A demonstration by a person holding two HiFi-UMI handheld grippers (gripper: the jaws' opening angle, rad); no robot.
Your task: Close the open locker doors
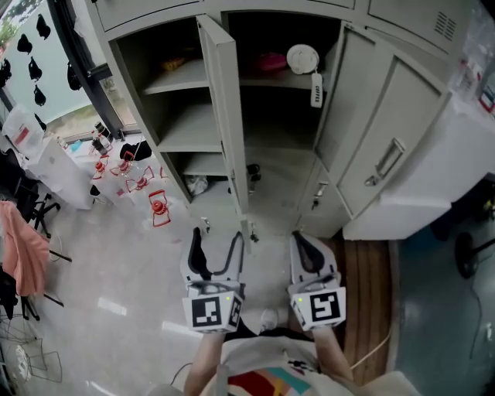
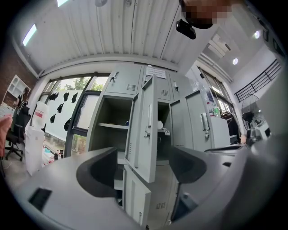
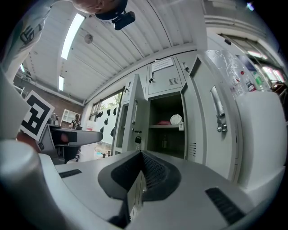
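Doors on the locker bank (image 1: 402, 11) stand open: the middle door (image 1: 224, 108) juts edge-on toward us, and the right door (image 1: 379, 147) is swung wide. We hold the left gripper (image 1: 216, 244) with jaws spread and empty, lined up on the middle door's edge. The right gripper (image 1: 303, 246) has its jaws pressed together on nothing, likely for pushing.

Glossy pale floor (image 1: 108, 271), wooden strip (image 1: 371, 278) at right; daylit window (image 1: 54, 85) at left; ribbed white ceiling (image 2: 112, 31) with tube light (image 3: 71, 37); black office chair (image 2: 13, 134) near window.
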